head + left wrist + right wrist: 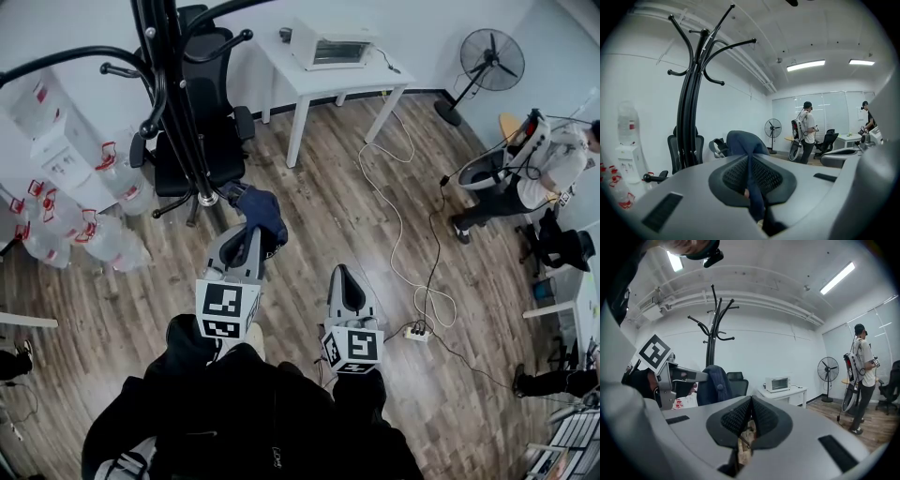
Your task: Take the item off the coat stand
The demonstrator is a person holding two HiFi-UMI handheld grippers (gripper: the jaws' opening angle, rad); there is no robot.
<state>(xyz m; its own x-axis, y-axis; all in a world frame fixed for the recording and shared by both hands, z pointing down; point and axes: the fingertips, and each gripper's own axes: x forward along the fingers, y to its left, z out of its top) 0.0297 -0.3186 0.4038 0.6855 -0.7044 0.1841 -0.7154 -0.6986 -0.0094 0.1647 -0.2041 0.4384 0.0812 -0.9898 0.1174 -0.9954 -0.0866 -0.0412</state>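
Marker cubes cap the two hand-held grippers in the foreground. Left gripper point(246, 236): fingers clamped on the dark blue garment point(261, 210), a fold of which runs down between the ribbed pads point(733, 176). The garment hangs from this gripper alone, low beside the pole of the black coat stand point(178, 103) and clear of its curved hooks. Right gripper point(345, 277): fingers together with nothing between them, held just beside the left one above the wood floor point(309, 216). Behind the stand is a black office chair point(202, 122); a white bench point(309, 84) carries a small oven point(330, 45). Water bottles point(56, 220) are stacked at left; a pedestal fan point(490, 61) and a second person point(548, 173) stand at right.
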